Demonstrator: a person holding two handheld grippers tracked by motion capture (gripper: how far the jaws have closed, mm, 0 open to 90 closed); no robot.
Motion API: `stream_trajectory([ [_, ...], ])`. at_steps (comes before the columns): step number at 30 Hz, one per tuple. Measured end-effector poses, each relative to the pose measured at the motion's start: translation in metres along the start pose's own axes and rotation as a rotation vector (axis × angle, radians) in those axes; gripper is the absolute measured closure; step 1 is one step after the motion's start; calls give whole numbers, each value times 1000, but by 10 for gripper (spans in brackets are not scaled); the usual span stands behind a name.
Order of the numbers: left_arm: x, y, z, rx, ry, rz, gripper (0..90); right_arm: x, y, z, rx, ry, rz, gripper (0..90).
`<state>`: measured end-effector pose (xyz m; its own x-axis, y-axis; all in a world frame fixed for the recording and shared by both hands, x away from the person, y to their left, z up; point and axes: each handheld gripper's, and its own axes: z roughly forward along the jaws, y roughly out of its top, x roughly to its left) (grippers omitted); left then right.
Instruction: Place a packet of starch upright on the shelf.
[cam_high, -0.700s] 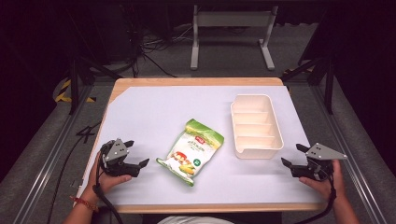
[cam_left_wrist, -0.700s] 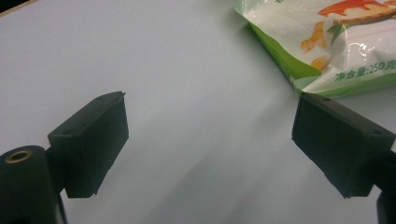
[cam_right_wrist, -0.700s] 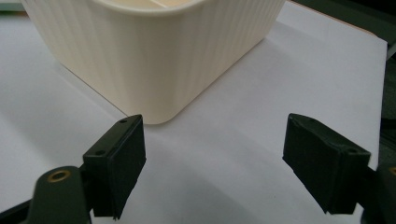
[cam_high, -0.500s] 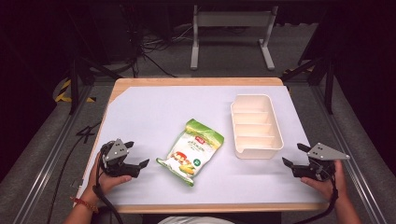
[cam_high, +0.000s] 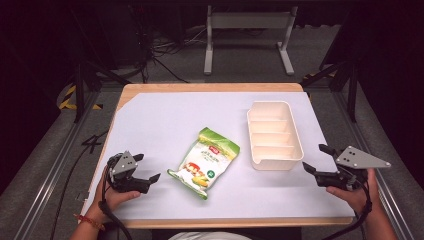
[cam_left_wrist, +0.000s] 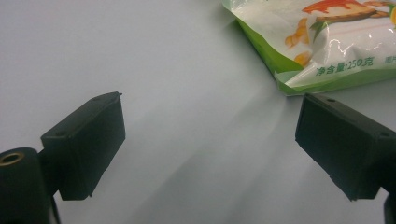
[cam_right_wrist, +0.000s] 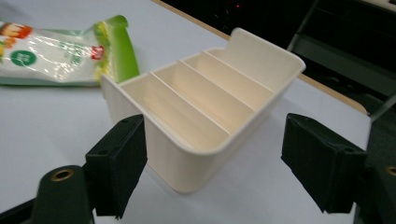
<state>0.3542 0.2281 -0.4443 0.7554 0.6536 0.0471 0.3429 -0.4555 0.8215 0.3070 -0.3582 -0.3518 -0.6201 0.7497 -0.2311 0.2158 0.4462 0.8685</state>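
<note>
The snack bag (cam_high: 204, 162) is shiny, crinkly plastic. The cream tray (cam_high: 274, 135) is smooth, hard plastic. The counter (cam_high: 165, 115) has a matt white top and a wood edge.

A bench (cam_high: 150, 120) covered with a white sheet carries a green and white snack bag (cam_high: 204, 162) lying flat near its middle, tilted with its green top edge toward the far right. Near the bag, on its right, stands a cream tray (cam_high: 254, 117) split by cross walls into four compartments, all bare. At the near left edge a hand (cam_high: 116, 196) holds the left tongs (cam_high: 147, 167), jaws spread apart and pointing toward the bag, apart from it. At the near right edge another hand (cam_high: 356, 194) holds the right tongs (cam_high: 317, 158), jaws apart, aimed at the tray's near corner.
</note>
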Motion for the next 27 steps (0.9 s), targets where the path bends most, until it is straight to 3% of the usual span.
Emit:
stream_trajectory([
  [4,0,0,2,-3,-11,3,92,19,30,14,0,89,-66,217],
  [9,-2,1,0,-8,-6,5,90,48,65,49,40,209,-157,217],
  [17,-1,1,1,-9,-11,7,90,75,95,104,112,326,-174,201],
  [21,-4,2,0,-12,-13,18,91,81,103,137,171,388,-165,181],
  [24,-5,2,0,-15,-17,26,91,86,108,156,229,403,-200,171],
  [27,-5,3,0,-20,-22,31,92,86,112,175,266,428,-190,168],
])
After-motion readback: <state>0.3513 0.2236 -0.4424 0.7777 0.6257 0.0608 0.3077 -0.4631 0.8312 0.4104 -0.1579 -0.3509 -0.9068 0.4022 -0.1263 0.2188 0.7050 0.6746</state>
